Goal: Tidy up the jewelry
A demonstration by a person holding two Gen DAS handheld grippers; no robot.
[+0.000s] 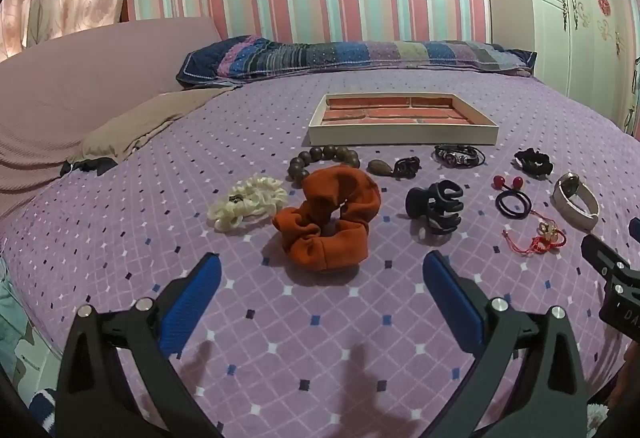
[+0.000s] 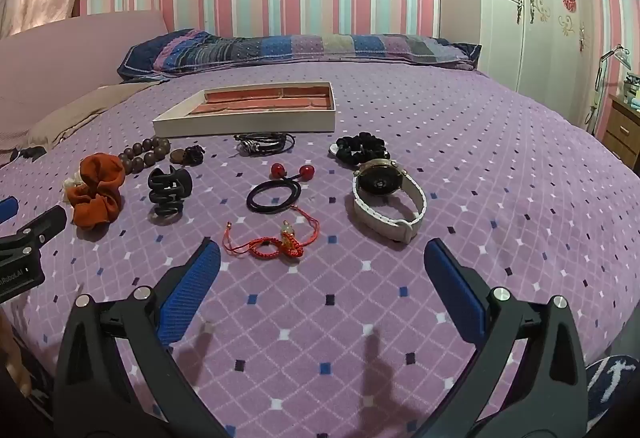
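Jewelry lies spread on a purple bedspread. My left gripper [image 1: 322, 270] is open, just short of an orange scrunchie [image 1: 330, 217]. Around that lie a cream scrunchie [image 1: 246, 207], a wooden bead bracelet [image 1: 320, 157] and a black claw clip [image 1: 436, 207]. My right gripper [image 2: 322, 264] is open above the cover, with a red cord bracelet [image 2: 276, 240] just beyond its left finger. A white-strapped watch [image 2: 390, 199], a black hair tie with red balls [image 2: 276, 189] and a black scrunchie [image 2: 362, 147] lie farther off. A shallow white tray [image 1: 402, 133] [image 2: 244, 125] with a brick-pattern floor sits behind everything.
A striped pillow [image 1: 360, 57] lies along the far edge of the bed, a beige cloth [image 1: 148, 121] at left. A white wardrobe [image 2: 532, 5] stands at right with a wooden nightstand [image 2: 622, 129]. Each gripper shows at the edge of the other's view.
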